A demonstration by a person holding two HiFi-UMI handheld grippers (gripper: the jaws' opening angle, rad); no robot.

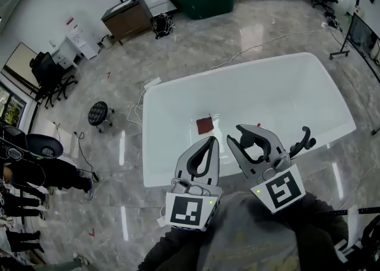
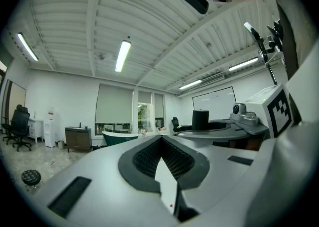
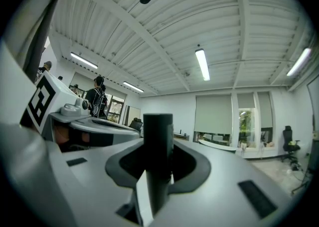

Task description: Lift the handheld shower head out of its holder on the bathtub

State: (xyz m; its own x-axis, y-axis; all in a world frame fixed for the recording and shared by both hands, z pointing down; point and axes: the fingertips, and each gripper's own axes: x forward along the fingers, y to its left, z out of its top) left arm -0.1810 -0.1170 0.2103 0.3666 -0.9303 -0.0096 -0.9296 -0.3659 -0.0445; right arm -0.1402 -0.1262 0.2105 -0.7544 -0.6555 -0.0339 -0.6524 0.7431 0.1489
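While the left gripper hangs empty beside it, jaws pressed together, the right gripper pinches the shower head handle. The handle stands upright across its jaws, over the bathtub near rim, so the lift is probably straight up.

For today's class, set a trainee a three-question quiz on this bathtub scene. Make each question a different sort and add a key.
1. True or false: the left claw is holding an object.
2. What is the right claw shut on? A: a dark upright handle. B: a folded cloth. C: nothing.
3. Fill the gap: the small reddish-brown square lies inside the white ____.

Key
1. False. Its jaws meet with nothing between them.
2. A.
3. bathtub.
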